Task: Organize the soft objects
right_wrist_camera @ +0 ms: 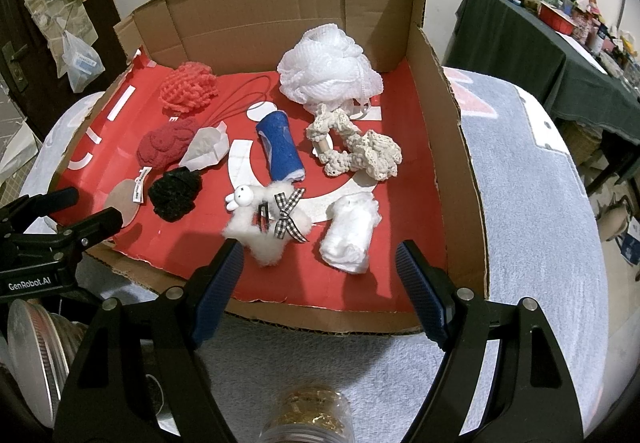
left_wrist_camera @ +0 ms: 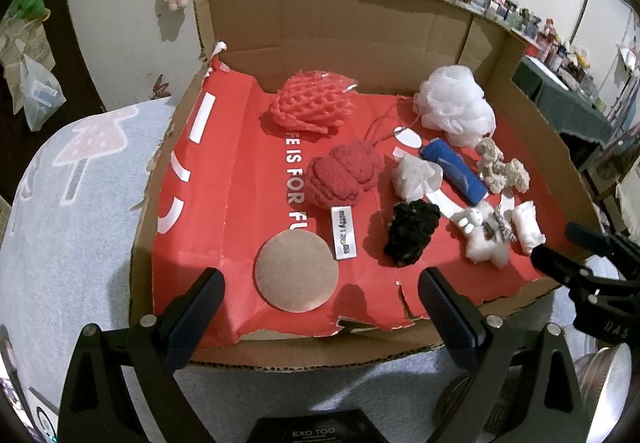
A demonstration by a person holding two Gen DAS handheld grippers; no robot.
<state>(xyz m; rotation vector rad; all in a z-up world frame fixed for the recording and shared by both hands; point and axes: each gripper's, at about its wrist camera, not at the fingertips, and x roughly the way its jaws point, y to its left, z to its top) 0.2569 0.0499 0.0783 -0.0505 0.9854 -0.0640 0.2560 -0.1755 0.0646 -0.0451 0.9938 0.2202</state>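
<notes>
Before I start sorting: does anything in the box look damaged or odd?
The red paper liner is torn and ragged along its near edge, with cardboard showing through. The cardboard box has no near wall. The soft items lie loosely scattered; nothing looks spilled.

Bare red liner (left_wrist_camera: 240, 179) at the box's left; soft clutter (right_wrist_camera: 280, 219) crowding its right.
</notes>
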